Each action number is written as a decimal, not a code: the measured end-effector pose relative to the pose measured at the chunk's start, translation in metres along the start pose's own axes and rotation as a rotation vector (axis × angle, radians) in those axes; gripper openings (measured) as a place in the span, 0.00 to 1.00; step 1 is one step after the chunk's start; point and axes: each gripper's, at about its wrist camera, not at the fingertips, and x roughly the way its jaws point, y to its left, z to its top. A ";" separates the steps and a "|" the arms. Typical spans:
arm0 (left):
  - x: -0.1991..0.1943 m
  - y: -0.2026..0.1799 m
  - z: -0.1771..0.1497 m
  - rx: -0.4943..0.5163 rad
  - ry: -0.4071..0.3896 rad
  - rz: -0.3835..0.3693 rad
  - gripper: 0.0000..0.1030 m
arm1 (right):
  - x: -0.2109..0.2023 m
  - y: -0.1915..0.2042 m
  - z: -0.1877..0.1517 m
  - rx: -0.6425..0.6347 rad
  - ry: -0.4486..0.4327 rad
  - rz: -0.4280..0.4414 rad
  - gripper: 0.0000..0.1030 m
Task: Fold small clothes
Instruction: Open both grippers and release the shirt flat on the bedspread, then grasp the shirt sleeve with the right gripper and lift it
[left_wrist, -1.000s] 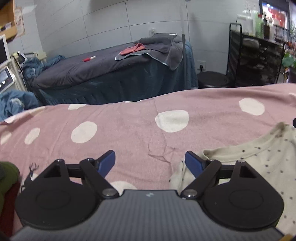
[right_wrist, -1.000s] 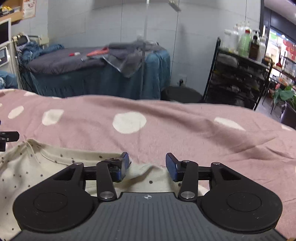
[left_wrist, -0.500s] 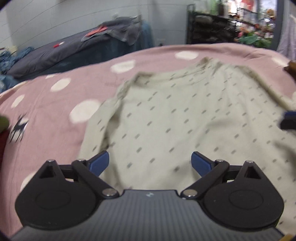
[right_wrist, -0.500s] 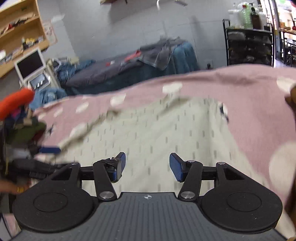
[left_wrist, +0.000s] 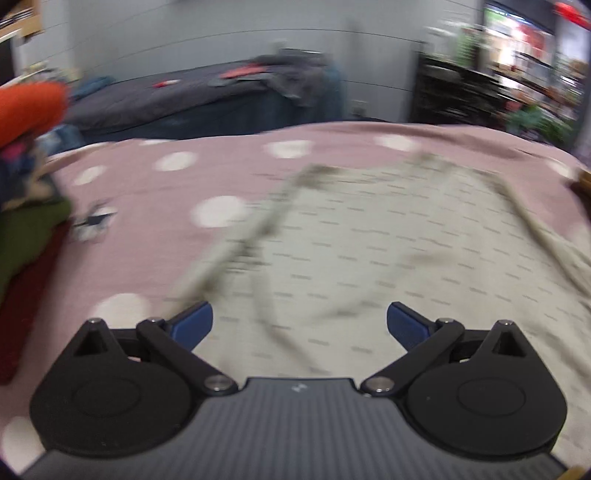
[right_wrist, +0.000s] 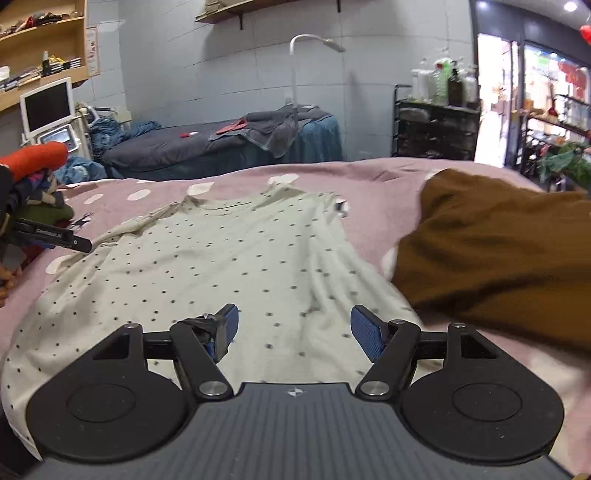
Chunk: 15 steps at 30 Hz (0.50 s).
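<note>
The cream dotted shirt (right_wrist: 207, 266) lies spread flat and unfolded on the pink spotted blanket (right_wrist: 373, 177), just beside a brown garment (right_wrist: 498, 251). Over its near hem, the left gripper (left_wrist: 300, 322) and right gripper (right_wrist: 293, 328) have just been opening and gape wide, empty. No fold shows yet, so the folding seems wholly ahead.

A bed (right_wrist: 369, 173) covered in a pink blanket with white dots carries everything. A cream dotted shirt (right_wrist: 221, 266) lies spread flat across its middle. Just beside it on the right sits a brown garment (right_wrist: 498, 251) — on the left edge, a pile of clothes (right_wrist: 40, 206), green and red among them.
</note>
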 end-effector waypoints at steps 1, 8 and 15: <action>-0.003 -0.019 -0.002 0.030 0.007 -0.060 1.00 | -0.007 -0.004 0.000 0.002 -0.016 -0.027 1.00; 0.000 -0.123 -0.030 0.128 0.089 -0.298 1.00 | -0.062 -0.083 -0.017 0.243 -0.033 -0.309 1.00; 0.008 -0.156 -0.045 0.172 0.142 -0.349 1.00 | -0.097 -0.120 -0.060 0.504 0.027 -0.316 0.96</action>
